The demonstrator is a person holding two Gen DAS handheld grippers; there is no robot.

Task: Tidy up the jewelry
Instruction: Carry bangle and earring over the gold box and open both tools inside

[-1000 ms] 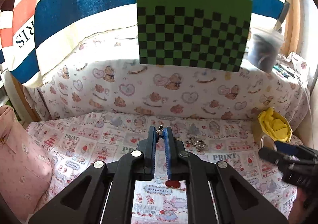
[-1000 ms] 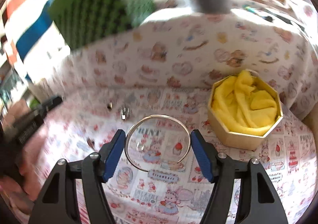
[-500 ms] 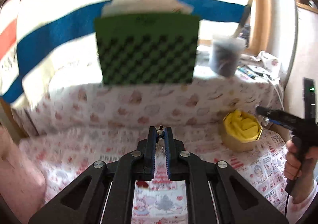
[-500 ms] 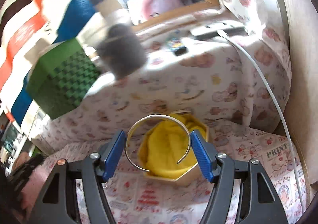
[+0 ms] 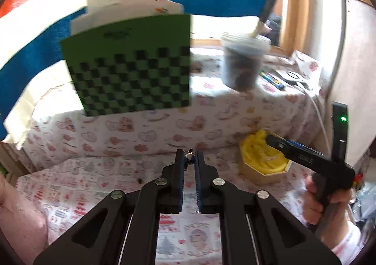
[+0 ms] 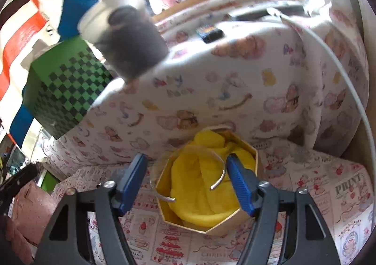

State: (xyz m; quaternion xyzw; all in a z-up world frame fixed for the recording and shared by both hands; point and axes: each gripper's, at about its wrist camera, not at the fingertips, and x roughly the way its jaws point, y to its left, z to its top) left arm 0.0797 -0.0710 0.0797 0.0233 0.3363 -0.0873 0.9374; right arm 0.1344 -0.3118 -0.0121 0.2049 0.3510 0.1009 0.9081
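Observation:
My left gripper point(image 5: 189, 156) is shut on a small silver jewelry piece point(image 5: 189, 155) that pokes out between its fingertips, held above the printed cloth. My right gripper point(image 6: 186, 171) stands wide over the octagonal box point(image 6: 231, 225) lined with yellow cloth point(image 6: 199, 185). An open silver bangle point(image 6: 217, 180) lies between the blue pads, over the yellow cloth; it appears to have come away from the left pad. In the left wrist view the right gripper point(image 5: 273, 141) reaches over the same box point(image 5: 263, 172).
A green checkered board point(image 5: 131, 65) and a plastic cup point(image 5: 244, 63) stand on the raised shelf behind. A white cable point(image 6: 340, 77) runs down the right side. A pink bag point(image 6: 25, 213) sits at the left. A small dark item point(image 5: 140, 180) lies on the cloth.
My right gripper carried the bangle from the cloth to the yellow-lined box and came down over it. My left gripper lifted with the small silver piece and turned right.

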